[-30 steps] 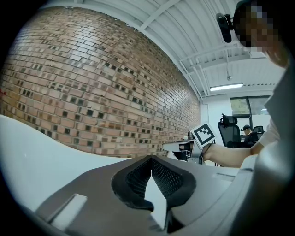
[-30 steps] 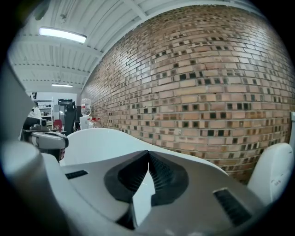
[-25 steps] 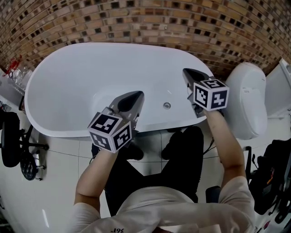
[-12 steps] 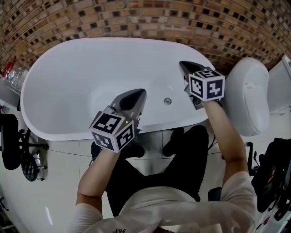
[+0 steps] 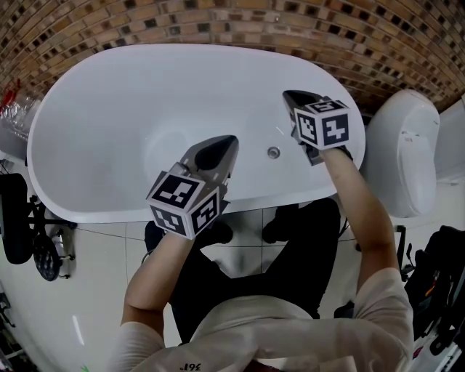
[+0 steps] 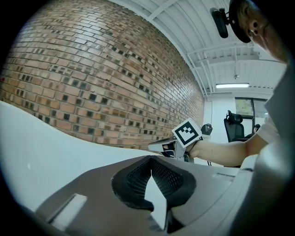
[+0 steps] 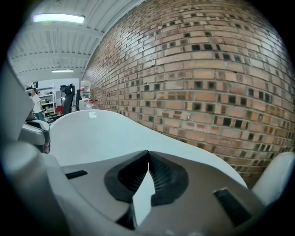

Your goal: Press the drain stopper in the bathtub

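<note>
Room: bathroom, brown brick-mosaic wall point(image 5: 218, 22) behind a white oval bathtub point(image 5: 109, 109); toilet point(image 5: 403, 152) off the tub's right end, white floor tiles point(image 5: 94, 290) along its near edge.
Task thing: drain stopper point(image 5: 273, 152), small round metal disc on the tub floor, toward the right end and closer to the near edge than the far one. Nothing touches it.
Left gripper point(image 5: 224, 144): over the near edge of the tub, tip pointing in, left of the stopper and apart from it. Jaws pressed together at the tips, nothing between them.
Right gripper point(image 5: 292, 96): above the tub's right end, tip beyond and slightly right of the stopper, apart from it. Jaws clenched too, nothing held.
Just changed: right gripper has come inward from the right rim over the last second and now sits closer to the stopper; left gripper keeps about the same spot relative to the stopper. Head camera has leaned forward, so the tub fills more of the top of the view.
Meaning for task: looks like the approach phase, right gripper likely the one to press; stopper not yet pressed.
Next need: bring the closed tip down onto the disc, square on, so it doesn't skid across the glossy tub floor.
</note>
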Tool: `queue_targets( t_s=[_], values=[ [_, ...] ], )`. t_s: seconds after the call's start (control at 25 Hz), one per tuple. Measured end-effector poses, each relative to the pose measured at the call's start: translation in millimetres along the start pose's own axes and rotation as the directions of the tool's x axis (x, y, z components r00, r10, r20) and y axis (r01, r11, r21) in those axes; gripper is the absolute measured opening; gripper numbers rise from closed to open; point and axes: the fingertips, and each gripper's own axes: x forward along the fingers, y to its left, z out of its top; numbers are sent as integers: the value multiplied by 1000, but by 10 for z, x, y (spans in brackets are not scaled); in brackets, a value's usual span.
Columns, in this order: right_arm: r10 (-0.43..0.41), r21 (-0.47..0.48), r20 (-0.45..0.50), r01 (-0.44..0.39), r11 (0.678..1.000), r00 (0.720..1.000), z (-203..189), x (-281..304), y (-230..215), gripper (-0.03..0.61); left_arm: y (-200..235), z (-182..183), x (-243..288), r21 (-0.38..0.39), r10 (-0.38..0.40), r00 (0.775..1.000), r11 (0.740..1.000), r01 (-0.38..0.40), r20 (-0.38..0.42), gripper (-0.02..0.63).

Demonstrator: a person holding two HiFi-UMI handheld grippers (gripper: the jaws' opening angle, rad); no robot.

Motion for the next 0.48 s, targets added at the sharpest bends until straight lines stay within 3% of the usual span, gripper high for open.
queue_targets(
  t_s=[0.48],
  values=[
    [21,-35,-129,-26,999,991,-434,585,18,15,229,-257,201,-24,6,999,1000,-7,-53,-5]
  ],
)
